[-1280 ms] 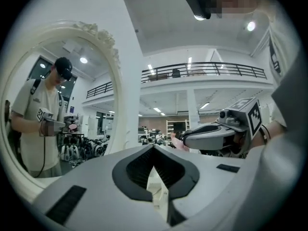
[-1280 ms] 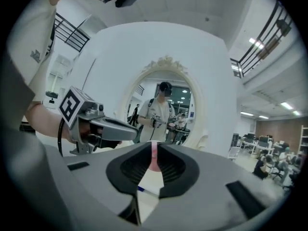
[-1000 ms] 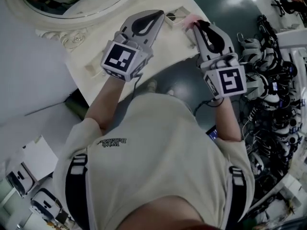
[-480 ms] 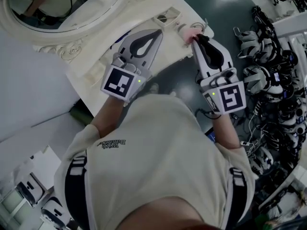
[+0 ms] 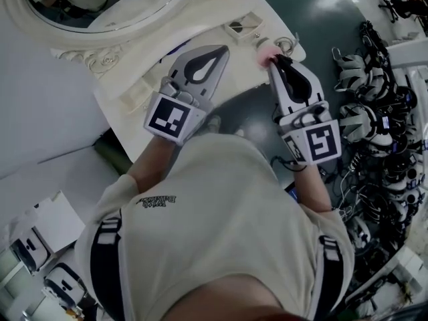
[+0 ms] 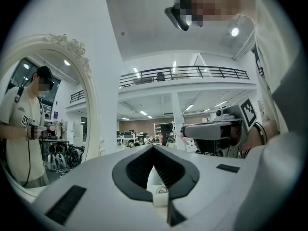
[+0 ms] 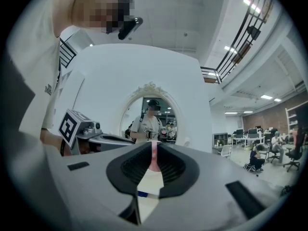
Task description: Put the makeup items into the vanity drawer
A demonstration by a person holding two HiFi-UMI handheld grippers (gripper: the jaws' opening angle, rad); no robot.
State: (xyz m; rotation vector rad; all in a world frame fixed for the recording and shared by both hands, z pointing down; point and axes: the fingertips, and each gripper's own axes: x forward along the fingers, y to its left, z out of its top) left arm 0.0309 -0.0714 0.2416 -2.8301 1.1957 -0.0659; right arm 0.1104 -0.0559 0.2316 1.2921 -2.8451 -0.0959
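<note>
In the head view my right gripper [image 5: 271,60] is shut on a small pink makeup item [image 5: 263,49] near the right end of the cream vanity table [image 5: 134,95]. In the right gripper view the pink item [image 7: 154,157] shows as a thin strip pinched between the dark pads of that gripper [image 7: 154,149]. My left gripper [image 5: 225,48] hangs over the middle of the tabletop with its jaws shut and nothing in them; the left gripper view shows its tips [image 6: 154,150] meeting. A small square compact [image 5: 242,25] lies on the table just beyond both grippers. No drawer shows in any view.
An oval mirror [image 5: 100,5] in a carved cream frame stands at the back of the table. A small ring-shaped thing [image 5: 286,44] lies at the table's right corner. Headsets and cables [image 5: 374,126] crowd the floor at the right. White boxes [image 5: 40,239] sit at the lower left.
Both grippers have drawn back a little from the mirror toward the table's front edge. The right one still holds the pink item and has rolled slightly.
</note>
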